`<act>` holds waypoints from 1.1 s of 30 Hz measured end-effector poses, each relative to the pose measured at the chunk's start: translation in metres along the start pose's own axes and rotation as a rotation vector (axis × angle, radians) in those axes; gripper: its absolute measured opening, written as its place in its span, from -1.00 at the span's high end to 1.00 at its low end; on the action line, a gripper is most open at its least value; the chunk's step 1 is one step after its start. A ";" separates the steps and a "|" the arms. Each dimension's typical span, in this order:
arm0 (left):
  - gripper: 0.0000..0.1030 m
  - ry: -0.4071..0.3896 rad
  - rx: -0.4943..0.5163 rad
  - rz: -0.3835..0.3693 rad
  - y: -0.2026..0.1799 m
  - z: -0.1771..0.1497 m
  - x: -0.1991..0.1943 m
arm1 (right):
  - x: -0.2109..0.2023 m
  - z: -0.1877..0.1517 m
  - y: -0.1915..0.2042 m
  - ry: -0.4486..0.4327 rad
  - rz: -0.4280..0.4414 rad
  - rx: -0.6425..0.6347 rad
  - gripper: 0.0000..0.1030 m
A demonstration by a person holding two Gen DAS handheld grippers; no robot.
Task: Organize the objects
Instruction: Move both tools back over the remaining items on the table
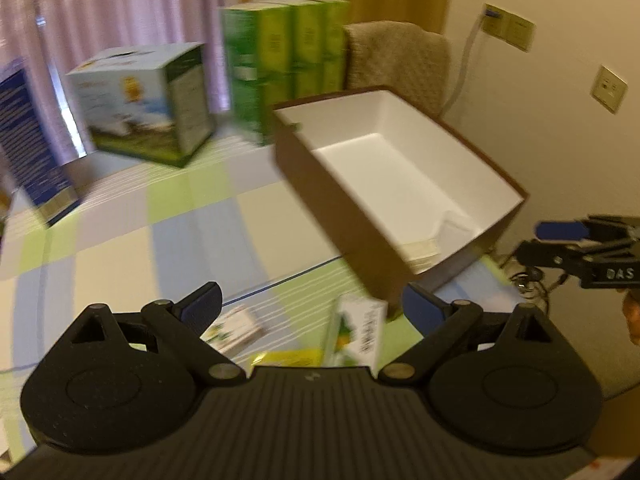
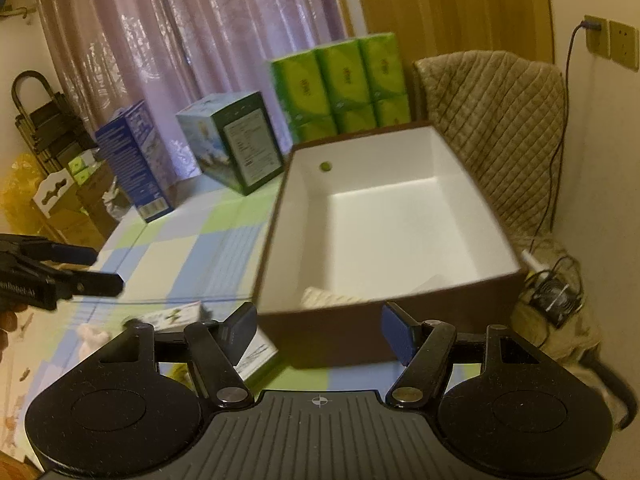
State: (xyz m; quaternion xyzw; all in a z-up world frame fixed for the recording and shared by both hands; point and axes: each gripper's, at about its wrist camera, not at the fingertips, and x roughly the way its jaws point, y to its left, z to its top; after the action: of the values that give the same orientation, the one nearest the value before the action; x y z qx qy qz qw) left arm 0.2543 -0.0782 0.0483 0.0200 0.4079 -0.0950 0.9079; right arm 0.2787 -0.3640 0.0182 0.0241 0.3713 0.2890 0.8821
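Observation:
A brown box with a white inside (image 1: 394, 168) (image 2: 384, 216) stands on the checked tablecloth; a pale flat packet (image 1: 418, 250) (image 2: 324, 296) lies in its near corner. My left gripper (image 1: 312, 308) is open above small items: a white-green carton (image 1: 356, 330), a small printed packet (image 1: 236, 326) and a yellow packet (image 1: 286, 358). My right gripper (image 2: 318, 328) is open in front of the box's near wall, holding nothing. A small white-green packet (image 2: 172, 316) lies left of it. Each gripper shows at the edge of the other's view (image 1: 560, 242) (image 2: 86, 266).
At the table's back stand a blue carton (image 2: 134, 158), a green-white box (image 2: 232, 140) and a stack of green tissue packs (image 2: 344, 88). A quilted chair (image 2: 496, 120) sits behind the brown box. Cables and a charger (image 2: 554, 292) lie at right. Curtains hang behind.

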 end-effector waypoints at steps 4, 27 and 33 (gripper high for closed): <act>-0.85 -0.005 -0.051 0.055 0.035 -0.021 -0.018 | 0.008 -0.011 0.017 0.024 0.015 0.013 -0.28; -0.87 0.155 -0.176 0.165 0.141 -0.124 0.000 | 0.064 -0.058 0.061 0.158 -0.039 0.105 -0.28; -0.88 0.197 -0.173 0.168 0.146 -0.127 0.030 | 0.070 -0.063 0.060 0.171 -0.070 0.137 -0.28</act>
State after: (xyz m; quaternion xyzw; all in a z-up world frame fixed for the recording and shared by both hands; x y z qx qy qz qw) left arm 0.2079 0.0752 -0.0650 -0.0150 0.4984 0.0191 0.8666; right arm 0.2464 -0.2883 -0.0565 0.0469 0.4645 0.2330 0.8531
